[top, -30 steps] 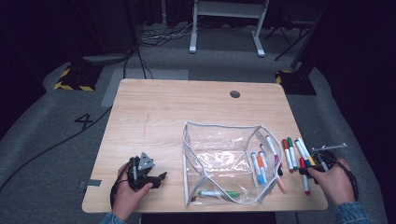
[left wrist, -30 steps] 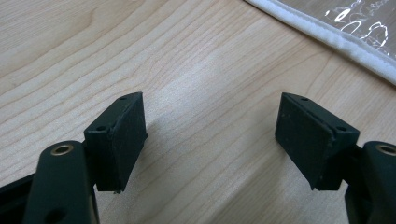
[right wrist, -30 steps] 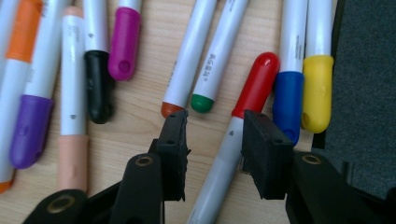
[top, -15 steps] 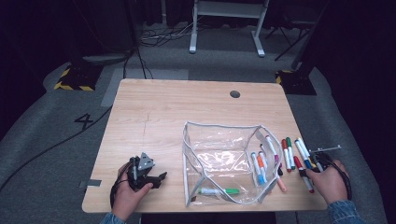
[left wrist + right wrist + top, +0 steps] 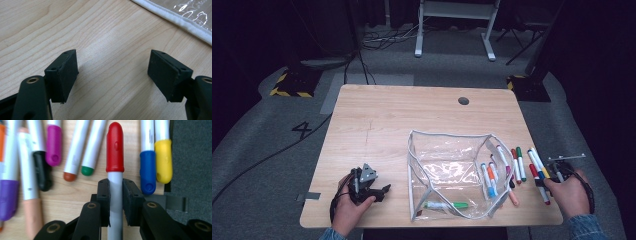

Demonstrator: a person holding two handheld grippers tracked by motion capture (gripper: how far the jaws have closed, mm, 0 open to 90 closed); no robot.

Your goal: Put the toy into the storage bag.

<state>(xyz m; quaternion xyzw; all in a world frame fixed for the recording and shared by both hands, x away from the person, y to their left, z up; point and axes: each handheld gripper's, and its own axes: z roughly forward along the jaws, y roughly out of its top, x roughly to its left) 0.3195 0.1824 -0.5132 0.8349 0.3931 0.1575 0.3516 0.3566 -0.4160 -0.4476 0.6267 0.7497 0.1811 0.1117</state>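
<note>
A clear plastic pouch (image 5: 447, 134) stands open on the wooden table (image 5: 377, 125), its white edge (image 5: 175, 18) just ahead of my left gripper. It holds a green-capped marker (image 5: 444, 205) and several others (image 5: 489, 180). More markers (image 5: 518, 162) lie in a row to the right of the pouch. My right gripper (image 5: 542, 181) (image 5: 115, 195) has just been closing and is shut on the white barrel of a red-capped marker (image 5: 115, 150) in that row. My left gripper (image 5: 384, 190) (image 5: 112, 72) rests open on bare wood left of the pouch.
Blue-capped (image 5: 147, 170) and yellow-capped (image 5: 163, 162) markers lie close to the right of the held one, beside the table's right edge and the grey floor (image 5: 192, 157). Green, brown, magenta and black caps lie to its left. A round hole (image 5: 463, 100) sits at the table's far side.
My right gripper's jaws have closed on the red-capped marker and the hand has shifted slightly. The left hand has stayed still.
</note>
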